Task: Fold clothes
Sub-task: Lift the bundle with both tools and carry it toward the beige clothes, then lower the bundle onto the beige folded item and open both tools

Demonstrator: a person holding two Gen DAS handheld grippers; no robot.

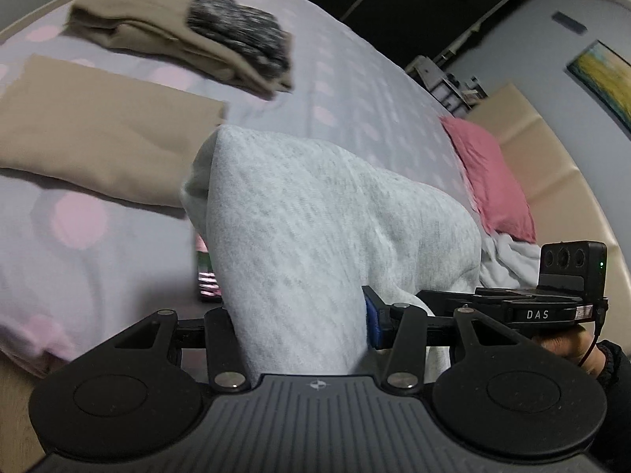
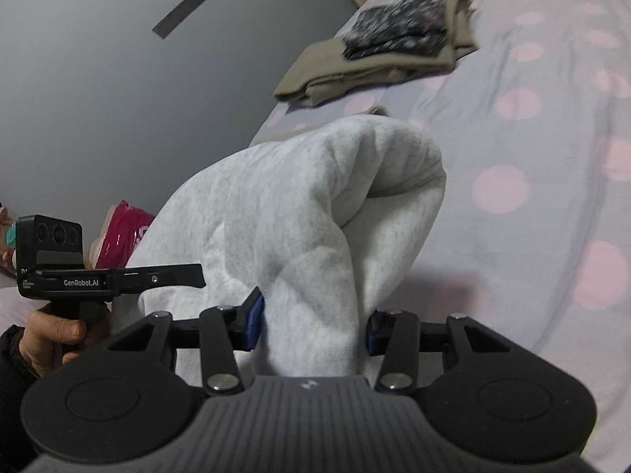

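The left hand-held gripper [image 1: 299,327] pinches a thick fold of the light grey sweatshirt [image 1: 315,213] between its two fingers; the blue pad [image 1: 370,321] on its right finger presses against the cloth, and the fabric fills the gap down to the gripper body. The right hand-held gripper [image 2: 313,329] likewise clamps the same sweatshirt [image 2: 299,205], with blue pads [image 2: 254,323] on either side touching the bunched material.

In both wrist views the sweatshirt rises from the jaws and drapes forward in a rounded hump held above the bed [image 1: 355,90], its far end curling over. From the left wrist camera, the right hand-held gripper's body shows at the right edge, held in a hand [image 1: 568,349], level with the left one and just beside the cloth. From the right wrist camera, the left hand-held gripper's body appears at the left, gripped by a hand [image 2: 55,335].

The bed carries a lilac sheet with pale pink dots. At its far side lies a folded tan garment [image 1: 138,31] with a dark speckled folded piece [image 1: 240,37] resting on top. Nearer, to the left of the sweatshirt, a second folded tan piece [image 1: 94,134] lies flat. A pink pillow [image 1: 489,177] sits at the right by a beige padded headboard [image 1: 552,165]. A pink plastic bag [image 2: 124,232] lies at the left in the right wrist view; its contents cannot be seen.
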